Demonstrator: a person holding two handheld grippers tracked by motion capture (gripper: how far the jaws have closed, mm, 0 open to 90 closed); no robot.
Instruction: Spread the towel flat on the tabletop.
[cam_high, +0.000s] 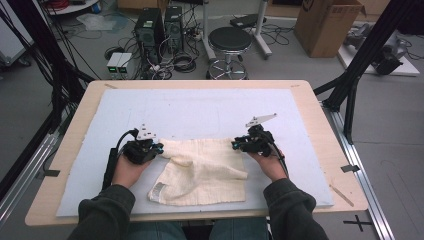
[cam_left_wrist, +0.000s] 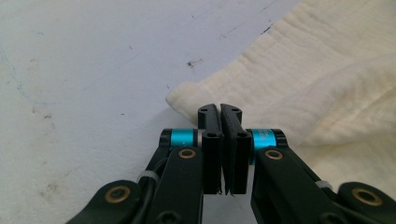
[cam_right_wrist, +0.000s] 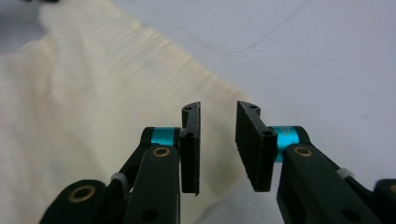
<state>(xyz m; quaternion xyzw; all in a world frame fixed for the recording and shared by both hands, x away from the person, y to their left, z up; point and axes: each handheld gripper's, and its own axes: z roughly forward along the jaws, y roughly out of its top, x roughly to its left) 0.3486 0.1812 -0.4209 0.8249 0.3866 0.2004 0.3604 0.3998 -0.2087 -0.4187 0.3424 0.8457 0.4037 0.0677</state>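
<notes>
Judging by its creases, the cream cloth (cam_high: 202, 172) on the blue mat (cam_high: 200, 112) is half-folded; left gripper (cam_left_wrist: 219, 109) pressed together, apparently pinching its corner, right gripper (cam_right_wrist: 218, 112) spread over the opposite edge, nothing gripped

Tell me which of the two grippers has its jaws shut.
The left gripper: its jaws meet at the folded corner of the cream cloth. The right gripper stands apart, its jaws parted with a clear gap over the cloth's edge.
</notes>
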